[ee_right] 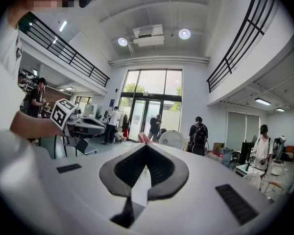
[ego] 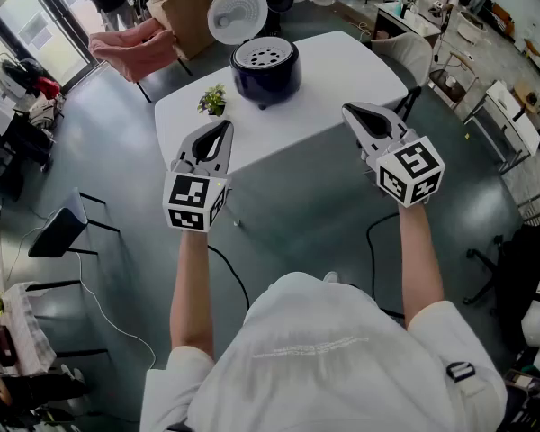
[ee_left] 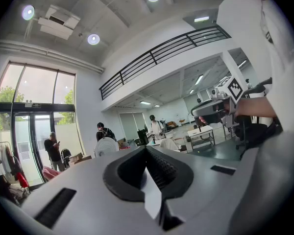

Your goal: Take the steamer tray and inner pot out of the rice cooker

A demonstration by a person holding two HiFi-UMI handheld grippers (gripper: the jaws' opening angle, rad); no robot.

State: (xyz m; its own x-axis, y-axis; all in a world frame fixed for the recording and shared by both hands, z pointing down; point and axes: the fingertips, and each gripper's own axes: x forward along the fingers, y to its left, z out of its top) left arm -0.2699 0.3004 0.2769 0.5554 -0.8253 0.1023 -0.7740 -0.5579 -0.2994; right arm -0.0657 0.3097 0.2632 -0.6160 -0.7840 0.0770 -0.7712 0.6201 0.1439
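Since we're standing back from the table [ego: 342, 61], nothing's lifted yet, so we're at the approach step. Left gripper [ego: 221, 130] and right gripper [ego: 353, 111] are both clenched tight with nothing between the jaws, held level, well apart from each other and from the cooker. Just past the table's near edge is a small potted plant [ego: 213, 101]; behind it the rice cooker [ego: 265, 72], lid [ego: 237, 13] up. Steamer tray [ego: 264, 57] sits in the cooker's mouth; inner pot presumably underneath, hidden. Next, we reckon: close in, open a gripper, pinch the tray rim, lift straight up — the plant sits near the left approach, so we'd steer round it.
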